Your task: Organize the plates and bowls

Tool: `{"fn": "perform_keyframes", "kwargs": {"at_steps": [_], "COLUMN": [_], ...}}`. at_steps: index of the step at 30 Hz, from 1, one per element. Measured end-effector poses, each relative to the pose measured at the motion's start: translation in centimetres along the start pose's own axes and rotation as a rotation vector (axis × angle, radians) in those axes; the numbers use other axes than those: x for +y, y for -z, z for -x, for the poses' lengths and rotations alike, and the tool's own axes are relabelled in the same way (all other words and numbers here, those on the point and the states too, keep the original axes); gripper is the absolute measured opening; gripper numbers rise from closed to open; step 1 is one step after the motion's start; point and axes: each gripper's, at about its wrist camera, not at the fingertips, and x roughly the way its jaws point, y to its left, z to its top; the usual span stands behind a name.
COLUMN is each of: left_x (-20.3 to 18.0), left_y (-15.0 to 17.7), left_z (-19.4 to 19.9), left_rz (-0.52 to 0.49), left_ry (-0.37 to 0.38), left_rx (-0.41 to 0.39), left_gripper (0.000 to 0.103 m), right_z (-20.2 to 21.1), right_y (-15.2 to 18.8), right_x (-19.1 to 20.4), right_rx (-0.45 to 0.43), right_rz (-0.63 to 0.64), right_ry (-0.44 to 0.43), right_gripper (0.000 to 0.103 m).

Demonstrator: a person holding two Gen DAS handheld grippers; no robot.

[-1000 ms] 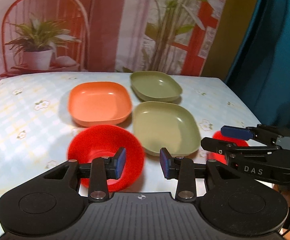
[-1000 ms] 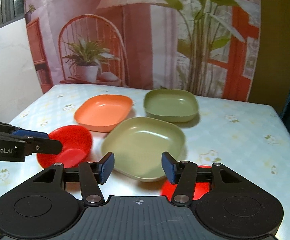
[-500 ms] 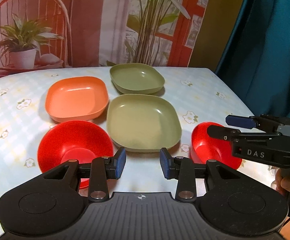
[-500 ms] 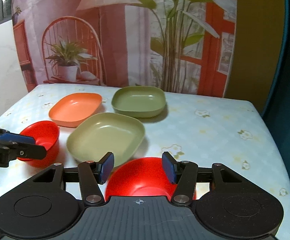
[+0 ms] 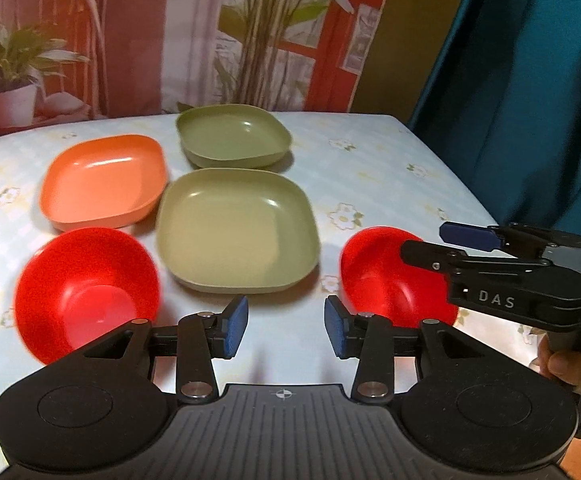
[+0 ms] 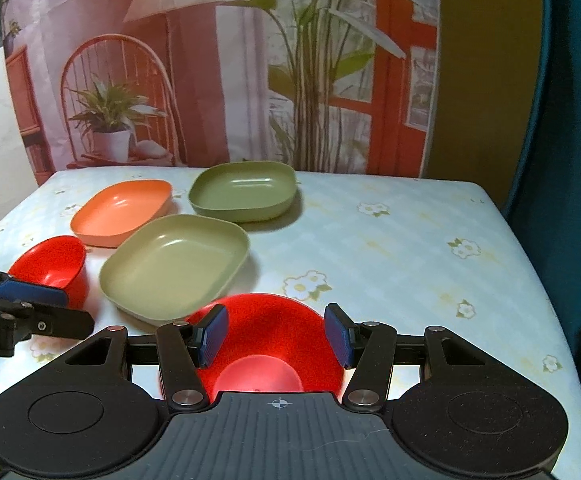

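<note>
Two red bowls, an orange plate and two green plates lie on a flowered tablecloth. In the left wrist view the left red bowl (image 5: 86, 288) is near left, the right red bowl (image 5: 390, 276) near right, the light green plate (image 5: 236, 230) between, the orange plate (image 5: 104, 180) and the darker green plate (image 5: 232, 136) behind. My left gripper (image 5: 286, 326) is open and empty above the cloth. My right gripper (image 6: 276, 334) is open, its jaws standing over the right red bowl (image 6: 266, 344) without touching it. It also shows in the left wrist view (image 5: 430, 242).
The table (image 6: 390, 248) ends at the right by a blue curtain (image 5: 530, 100). A printed backdrop with plants and a chair stands behind the table (image 6: 210, 80). The left gripper (image 6: 38, 308) reaches in by the left red bowl (image 6: 50, 268).
Both grippers have pulled back and shifted right over the table. The right red bowl has come between the right gripper's jaws in view. Both grippers stay open.
</note>
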Motion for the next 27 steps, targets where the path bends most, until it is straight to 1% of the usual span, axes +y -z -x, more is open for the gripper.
{"fn": "perform_keyframes", "kwargs": {"at_steps": [8,13,19,27], "left_x": [-2.0,-3.1,-3.5,-3.5], "left_y": [-0.7,-0.4,-0.1,0.4], "left_z": [-2.6,-4.1,-5.5,-6.5], "left_rz": [-0.011,-0.008,-0.008,0.004], "left_ry": [0.048,0.074,0.096,0.115], "left_rx": [0.020,0.051,0.089,0.116], "left_gripper": [0.044,0.045,0.045,0.043], "right_z": [-0.6,-0.9,-1.1,-1.4], "right_y": [0.7,1.5,2.3,3.0], "right_x": [-1.6,-2.6,-3.2,-3.2], "right_rx": [0.023,0.044,0.059,0.079], "right_rz": [-0.017,-0.032,-0.053,-0.065], "right_ry": [0.032,0.035,0.028,0.008], "right_gripper": [0.050,0.049,0.046,0.042]}}
